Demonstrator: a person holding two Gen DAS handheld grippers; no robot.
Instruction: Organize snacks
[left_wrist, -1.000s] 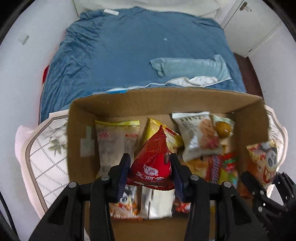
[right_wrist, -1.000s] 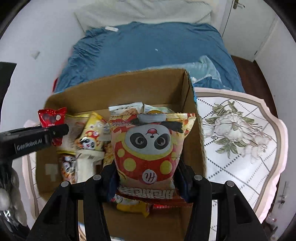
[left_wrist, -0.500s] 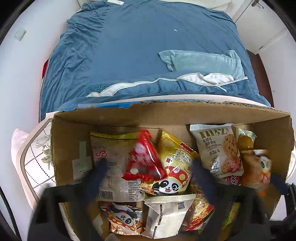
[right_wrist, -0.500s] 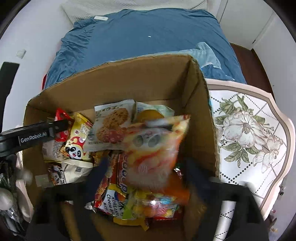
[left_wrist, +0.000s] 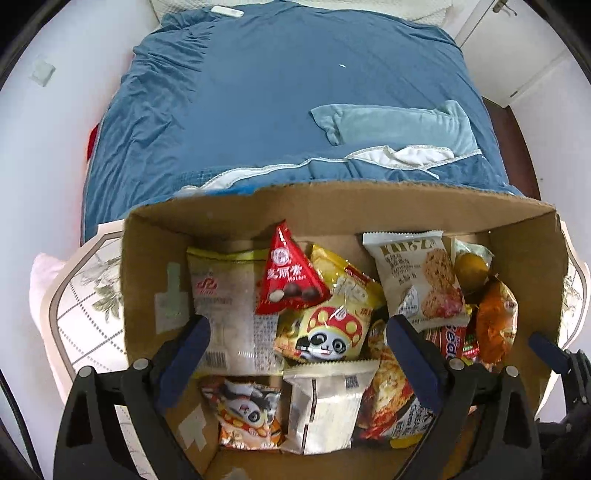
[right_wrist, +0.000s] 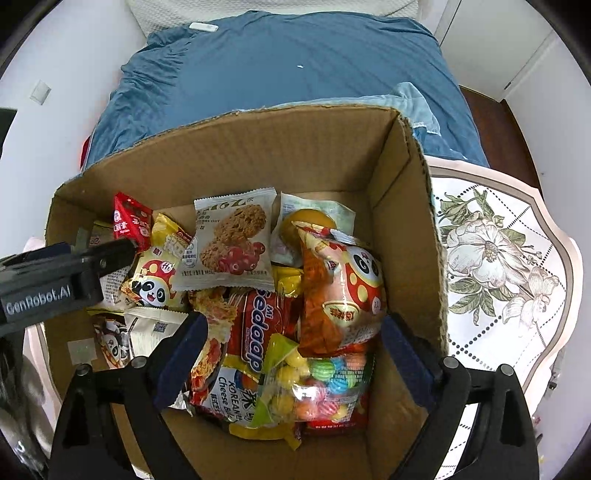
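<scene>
**Both grippers empty over the snack box**

With both sets of jaws spread wide and nothing between them, I had the left gripper (left_wrist: 295, 339) and right gripper (right_wrist: 291, 338) hovering over the open box (right_wrist: 406, 206), which sat on a floral table (right_wrist: 498, 258) by the bed (left_wrist: 277, 103). Every snack I could see lay inside the box. On my left side the red pack (left_wrist: 290, 280) leaned point-up against the panda bag (left_wrist: 325, 332), propped by its neighbours rather than lying flat. The cookie pack (right_wrist: 232, 243) rested across the middle. On my right the big panda bag (right_wrist: 343, 291) stood tilted against the right wall, held up by the candy bag (right_wrist: 317, 384) and noodle pack (right_wrist: 255, 332) below it. I judged the drop step finished for these two items, and the wide jaws suited a clean lift away. Loose, slippery wrappers could slide if I brushed them, so I planned to rise straight up.
</scene>
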